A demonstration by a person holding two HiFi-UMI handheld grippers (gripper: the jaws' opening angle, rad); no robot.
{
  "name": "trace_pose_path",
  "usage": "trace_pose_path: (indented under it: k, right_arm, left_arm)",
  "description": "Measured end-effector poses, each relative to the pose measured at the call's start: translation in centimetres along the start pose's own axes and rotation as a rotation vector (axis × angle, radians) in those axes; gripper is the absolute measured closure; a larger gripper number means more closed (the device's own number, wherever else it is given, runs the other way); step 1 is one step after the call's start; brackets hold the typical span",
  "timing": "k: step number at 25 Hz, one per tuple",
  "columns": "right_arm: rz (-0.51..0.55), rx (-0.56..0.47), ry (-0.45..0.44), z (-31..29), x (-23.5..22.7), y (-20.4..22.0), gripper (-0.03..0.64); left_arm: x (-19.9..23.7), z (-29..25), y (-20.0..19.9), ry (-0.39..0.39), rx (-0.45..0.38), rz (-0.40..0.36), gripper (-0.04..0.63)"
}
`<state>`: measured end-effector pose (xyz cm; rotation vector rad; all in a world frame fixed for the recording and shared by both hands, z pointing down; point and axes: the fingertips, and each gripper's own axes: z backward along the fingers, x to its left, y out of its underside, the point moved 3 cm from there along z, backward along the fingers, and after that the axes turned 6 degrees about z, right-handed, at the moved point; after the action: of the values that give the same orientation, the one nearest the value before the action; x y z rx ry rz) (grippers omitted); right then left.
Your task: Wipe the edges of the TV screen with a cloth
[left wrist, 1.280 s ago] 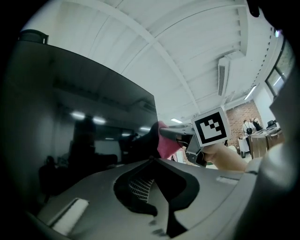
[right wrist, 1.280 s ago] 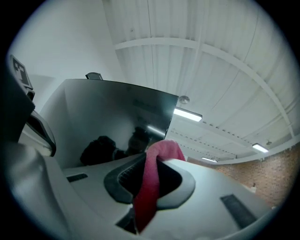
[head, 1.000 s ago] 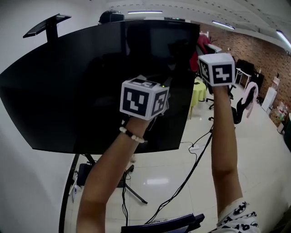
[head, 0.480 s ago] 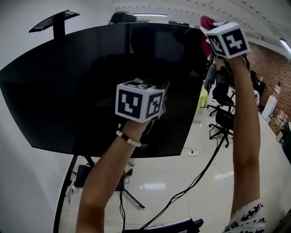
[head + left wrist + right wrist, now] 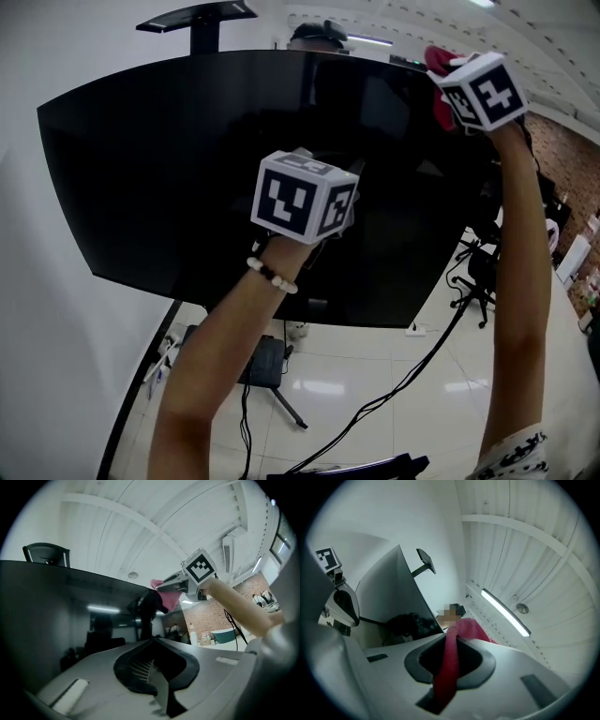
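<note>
Over the last second the right hand-held gripper (image 5: pixel 448 82) has climbed from about mid-height of the TV screen's (image 5: pixel 187 169) right edge to its top right corner, carrying the red cloth (image 5: pixel 436 64) with it. Judged from this, the right edge has been covered and the top edge is the likely next run. The left hand-held gripper (image 5: pixel 157 667) has stayed in front of the screen's lower centre, jaws together with nothing between them. The right gripper view shows what the head view cannot: the jaws are clamped on a fold of the cloth, which bunches beyond the tips. The left gripper view alone shows the cloth hanging against the corner of the dark panel; firm contact there cannot be confirmed. The head view alone gives the whole screen outline and both arms.
</note>
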<state>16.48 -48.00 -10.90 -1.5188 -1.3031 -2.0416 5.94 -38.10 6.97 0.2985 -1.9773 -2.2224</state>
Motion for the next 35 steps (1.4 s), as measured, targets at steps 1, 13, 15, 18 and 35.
trace_pose_path:
  k: [1,13,15,18,35]
  right_arm:
    - [-0.009,0.002,-0.011,-0.3,0.6,-0.9,0.56]
    - [-0.064,-0.014,-0.056,-3.6,7.4,-11.7,0.56]
    - [-0.058,-0.044,-0.068,-4.0,8.8,-13.9,0.56]
    - [-0.031,-0.081,-0.073,-4.5,10.3,-17.0,0.56]
    - [0.125,-0.212,-0.164,-8.4,24.4,-38.0,0.56]
  left_arm:
    - [1.0,1.2,0.0,-0.011,0.002,0.0,0.601]
    - [10.8,13.1,-0.2,-0.088,0.026,-0.007,0.601]
    - [12.6,14.1,-0.3,-0.11,0.029,-0.002,0.601]
    - [15.1,15.7,-0.8,-0.148,0.024,-0.009,0.601]
    - [32.1,30.1,0.7,-0.442,0.001,0.01,0.6]
